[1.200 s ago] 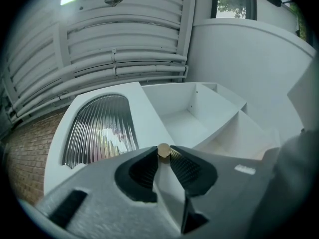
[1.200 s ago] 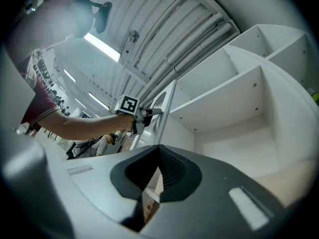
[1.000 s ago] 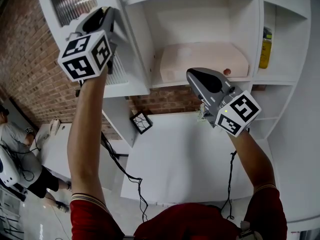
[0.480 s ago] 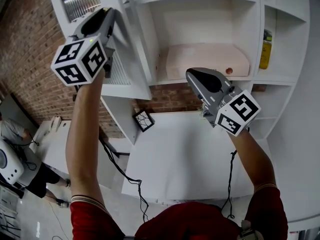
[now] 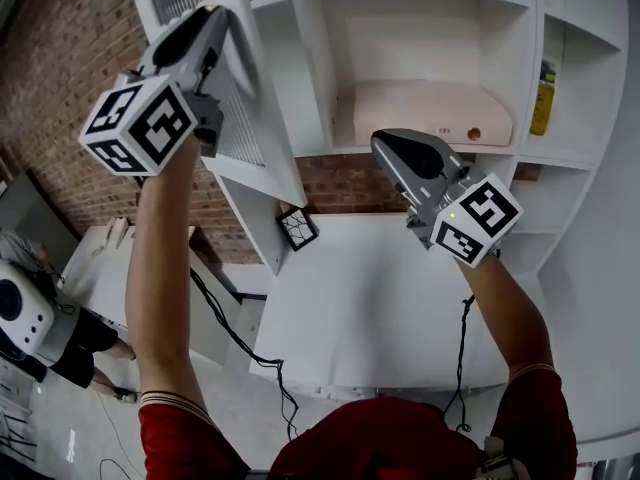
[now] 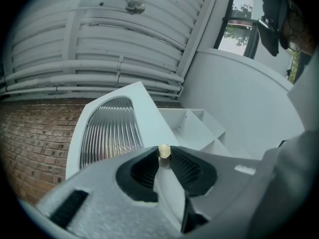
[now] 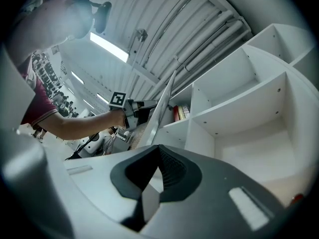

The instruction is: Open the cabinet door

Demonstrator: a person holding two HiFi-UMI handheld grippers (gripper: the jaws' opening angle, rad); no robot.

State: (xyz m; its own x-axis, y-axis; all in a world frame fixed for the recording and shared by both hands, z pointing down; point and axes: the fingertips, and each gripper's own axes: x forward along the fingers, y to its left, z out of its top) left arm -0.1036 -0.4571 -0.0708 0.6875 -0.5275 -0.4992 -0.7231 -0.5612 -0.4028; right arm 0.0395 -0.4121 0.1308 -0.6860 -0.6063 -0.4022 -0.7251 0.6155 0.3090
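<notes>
Around the fingertips of the left gripper point(image 5: 215, 30), in the head view, we see the free edge of the white cabinet door with a ribbed glass pane point(image 5: 255, 118). The door stands angled well out from the white open-shelved cabinet point(image 5: 420, 38), and the fingers are clamped at its edge. The right gripper point(image 5: 388, 146) hangs apart from the door, its fingertips aimed toward a pale pink rectangular box point(image 5: 420, 113) on the shelf beyond them. Well to the right of those fingertips stands a yellow bottle point(image 5: 545, 98). Below both grippers lies a white table point(image 5: 380, 308).

Looking along the left gripper point(image 6: 164, 157) in its own view, we find its fingers point(image 6: 144, 168) clenched on a small round brass knob point(image 6: 164, 152), which shows right at their tips. The door point(image 6: 149, 113) rises just beyond the tips, with its ribbed pane off to their left. The cabinet point(image 6: 199, 126) lies beyond them to the right.

Along the right gripper point(image 7: 157, 148) in its own view, we see the fingers point(image 7: 172, 171) pressed together with nothing between them. Beyond the tips the door point(image 7: 162, 108) shows nearly edge-on, with the left gripper point(image 7: 133, 111) on its left side. A row of upright books point(image 7: 180, 112) sits on a shelf just right of it.
</notes>
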